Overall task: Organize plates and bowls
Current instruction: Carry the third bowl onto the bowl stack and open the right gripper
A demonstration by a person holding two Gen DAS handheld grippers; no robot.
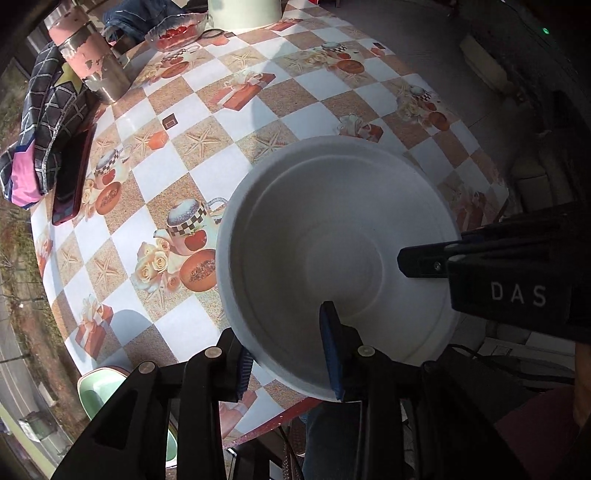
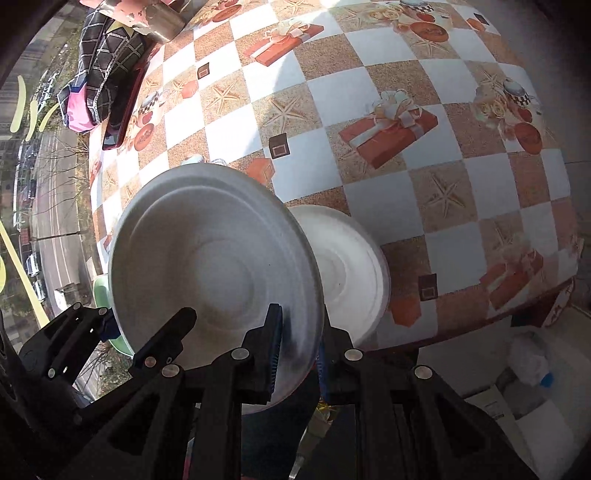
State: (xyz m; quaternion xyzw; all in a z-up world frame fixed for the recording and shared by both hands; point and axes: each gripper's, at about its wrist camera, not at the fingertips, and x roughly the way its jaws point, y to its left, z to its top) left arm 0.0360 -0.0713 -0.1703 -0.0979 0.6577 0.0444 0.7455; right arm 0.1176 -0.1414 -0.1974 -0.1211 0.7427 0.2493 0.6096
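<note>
A white disposable bowl [image 1: 332, 251] hangs over the table's near edge. My left gripper [image 1: 291, 350] straddles its near rim, one blue pad [image 1: 330, 354] inside and one outside with a gap, so the grip is unclear. My right gripper [image 2: 297, 350] is shut on the bowl's rim [image 2: 218, 266] from the other side; its finger shows in the left wrist view [image 1: 424, 260]. A second white bowl or plate [image 2: 351, 269] sits just behind, on the table.
The table has a checkered tablecloth [image 1: 229, 122]. At its far left lie a dark tray [image 1: 70, 177], a patterned cloth [image 1: 44, 122], a metal tumbler [image 1: 92, 55] and a glass bowl of red fruit [image 1: 177, 31]. A green chair [image 1: 99, 387] stands below the near edge.
</note>
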